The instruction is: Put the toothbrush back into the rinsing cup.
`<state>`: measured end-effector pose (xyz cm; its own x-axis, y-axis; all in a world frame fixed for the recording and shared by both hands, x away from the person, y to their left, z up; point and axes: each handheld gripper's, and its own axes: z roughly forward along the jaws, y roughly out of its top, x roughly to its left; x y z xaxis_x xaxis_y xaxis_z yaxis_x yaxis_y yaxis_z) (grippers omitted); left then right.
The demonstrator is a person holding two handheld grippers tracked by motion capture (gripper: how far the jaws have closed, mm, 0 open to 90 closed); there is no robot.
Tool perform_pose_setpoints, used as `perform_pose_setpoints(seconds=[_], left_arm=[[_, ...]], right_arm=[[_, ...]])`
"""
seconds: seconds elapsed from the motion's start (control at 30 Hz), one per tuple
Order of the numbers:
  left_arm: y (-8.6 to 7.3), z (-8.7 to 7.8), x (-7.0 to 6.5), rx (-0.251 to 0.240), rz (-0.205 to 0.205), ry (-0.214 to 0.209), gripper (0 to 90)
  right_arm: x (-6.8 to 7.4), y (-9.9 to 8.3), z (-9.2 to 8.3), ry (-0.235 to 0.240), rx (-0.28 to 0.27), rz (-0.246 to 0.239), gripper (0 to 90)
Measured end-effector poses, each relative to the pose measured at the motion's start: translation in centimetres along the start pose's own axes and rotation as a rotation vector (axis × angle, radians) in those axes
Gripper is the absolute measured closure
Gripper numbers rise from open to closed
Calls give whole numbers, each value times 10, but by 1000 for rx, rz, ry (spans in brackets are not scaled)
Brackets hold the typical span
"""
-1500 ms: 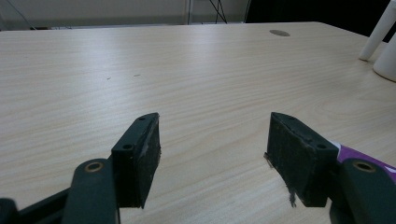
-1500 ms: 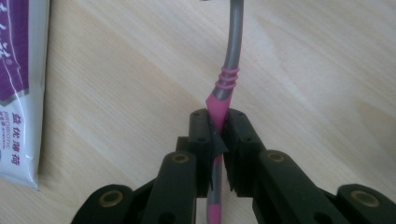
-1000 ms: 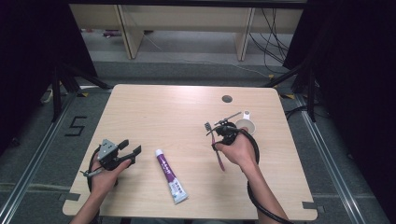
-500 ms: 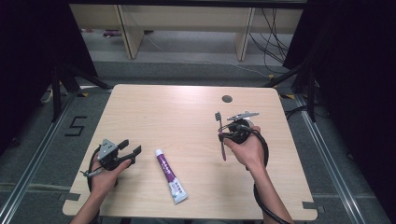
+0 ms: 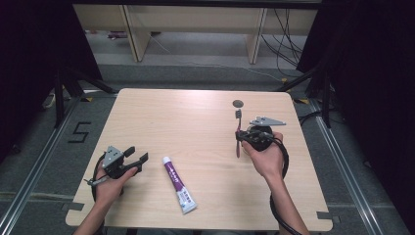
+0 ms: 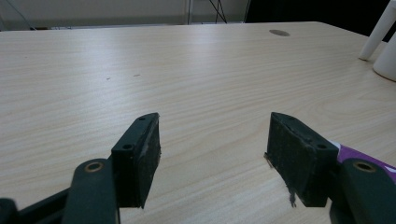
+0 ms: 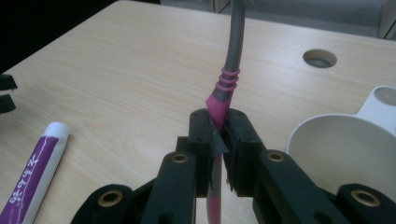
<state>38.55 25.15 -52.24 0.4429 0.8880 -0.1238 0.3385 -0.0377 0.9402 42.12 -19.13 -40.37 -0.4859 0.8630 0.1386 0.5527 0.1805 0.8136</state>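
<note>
My right gripper (image 5: 241, 138) is shut on a toothbrush (image 5: 238, 125) with a pink handle and a grey neck, held above the table's right side. Its head points toward the far edge. In the right gripper view the jaws (image 7: 218, 126) pinch the pink handle and the grey neck of the toothbrush (image 7: 231, 46) rises ahead. A white cup (image 7: 345, 144) sits just right of it. My left gripper (image 5: 138, 153) rests open at the near left, with bare wood between its jaws (image 6: 212, 135). A purple and white toothpaste tube (image 5: 178, 183) lies right of it.
A round cable hole (image 5: 238, 103) is in the wooden table (image 5: 176, 122) near the far right edge. The left gripper view has the white cup (image 6: 385, 60) far off at right. Dark floor, shelving and cables surround the table.
My right gripper has carried the toothbrush to the right and slightly up, swinging its head toward the far edge, and now covers the cup in the high view. My left gripper has stayed put.
</note>
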Motion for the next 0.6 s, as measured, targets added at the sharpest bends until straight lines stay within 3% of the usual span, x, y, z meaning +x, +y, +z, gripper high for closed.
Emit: perform_pose_setpoints(seconds=[0.03,0.07,0.1,0.17,0.23,0.27,0.3,0.4,0.53,0.6], left_arm=[[0,0,0,0,0,0,345],[0,0,0,0,0,0,345],[0,0,0,0,-1,0,345],[0,0,0,-1,-1,0,345],[0,0,0,0,-1,0,345],[0,0,0,0,-2,0,345],[0,0,0,0,-1,0,345],[0,1,0,-10,-4,-7,345],[0,0,0,1,-2,0,345],[0,0,0,0,-2,0,345]], right_arm=[[-2,0,-1,1,-12,-11,819],[-2,0,-2,2,-28,9,819],[-3,0,-3,-5,-34,-12,819],[-2,0,-6,-13,-58,22,819],[-5,0,-9,-35,-78,-9,819],[-4,-1,-9,-25,-90,21,819],[-6,0,-9,-31,-104,2,819],[-7,0,-11,-40,-130,16,819],[-10,0,-15,-62,-151,-1,819],[-10,1,-17,-54,-161,26,819]])
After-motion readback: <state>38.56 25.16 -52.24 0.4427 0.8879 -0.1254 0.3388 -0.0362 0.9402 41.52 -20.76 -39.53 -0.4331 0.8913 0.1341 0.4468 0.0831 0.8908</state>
